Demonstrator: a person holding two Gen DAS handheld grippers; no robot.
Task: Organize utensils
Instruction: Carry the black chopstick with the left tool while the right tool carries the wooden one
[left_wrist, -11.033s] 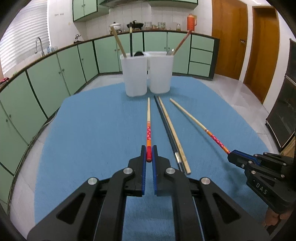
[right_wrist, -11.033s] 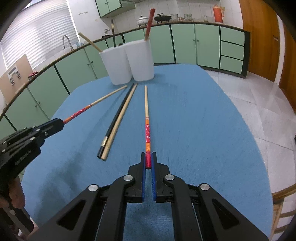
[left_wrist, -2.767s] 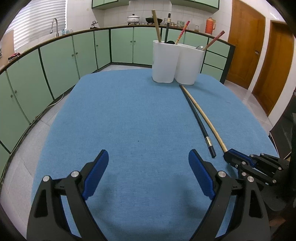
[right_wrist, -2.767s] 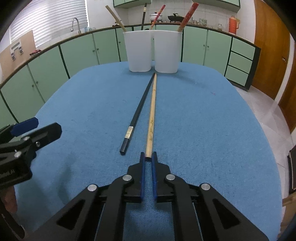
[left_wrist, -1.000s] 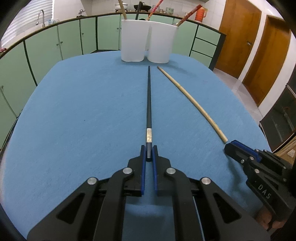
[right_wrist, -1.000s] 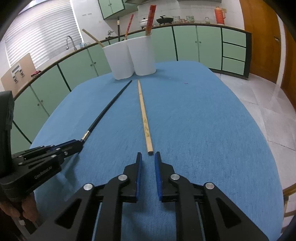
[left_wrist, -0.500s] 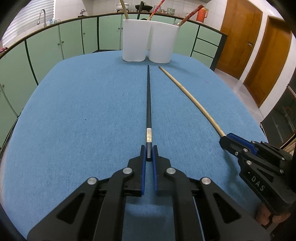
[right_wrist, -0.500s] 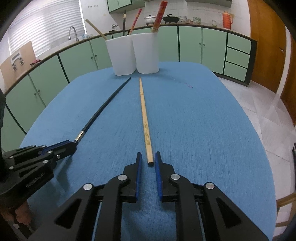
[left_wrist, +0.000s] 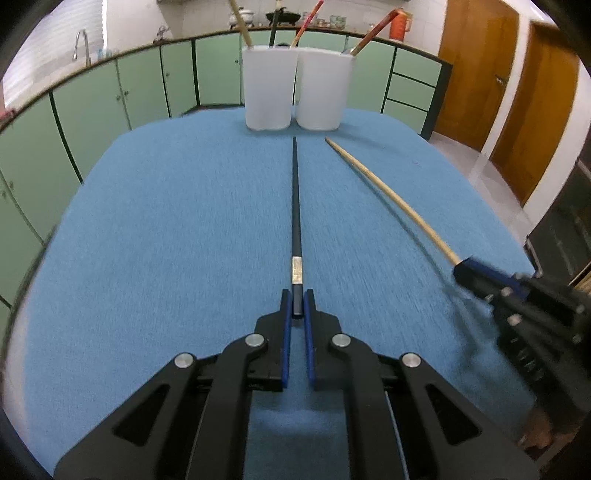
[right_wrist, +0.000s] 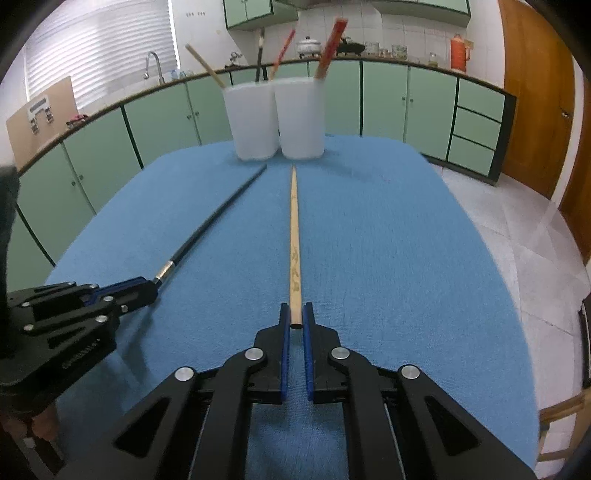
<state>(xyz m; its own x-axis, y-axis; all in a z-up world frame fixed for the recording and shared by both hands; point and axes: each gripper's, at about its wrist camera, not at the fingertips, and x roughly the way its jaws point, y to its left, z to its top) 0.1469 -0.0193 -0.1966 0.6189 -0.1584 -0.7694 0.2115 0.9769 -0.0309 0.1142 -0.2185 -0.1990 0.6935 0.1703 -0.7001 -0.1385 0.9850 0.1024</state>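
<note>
The left gripper (left_wrist: 297, 304) is clamped on the blunt end of a black chopstick (left_wrist: 295, 206), which runs straight toward 12 o'clock across the blue desk (left_wrist: 166, 240), its tip stopping just short of two white cups (left_wrist: 267, 92) standing side by side at the far edge. The right gripper (right_wrist: 295, 317) has its jaws closing on the butt of a bamboo chopstick (right_wrist: 294, 236), the pads pressed to both sides of it; that stick also points to 12 o'clock, ending just before the cups (right_wrist: 299, 118). In the left wrist view the right gripper (left_wrist: 463, 267) sits at 4 o'clock, smeared by motion blur, with the bamboo chopstick (left_wrist: 388, 195) bowed by the lens. In the right wrist view the left gripper (right_wrist: 147, 290) lies at 8 o'clock with the black chopstick (right_wrist: 218, 214) slanting up toward 11 o'clock. Several chopsticks (right_wrist: 330, 48) stand in the cups, their lower parts hidden behind the white walls; some tops are cut off by the frame in the left wrist view. Part of a hand (right_wrist: 40, 421) shows at the lower left edge, mostly out of frame. Whether the sticks' far tips touch the desk cannot be told.
</note>
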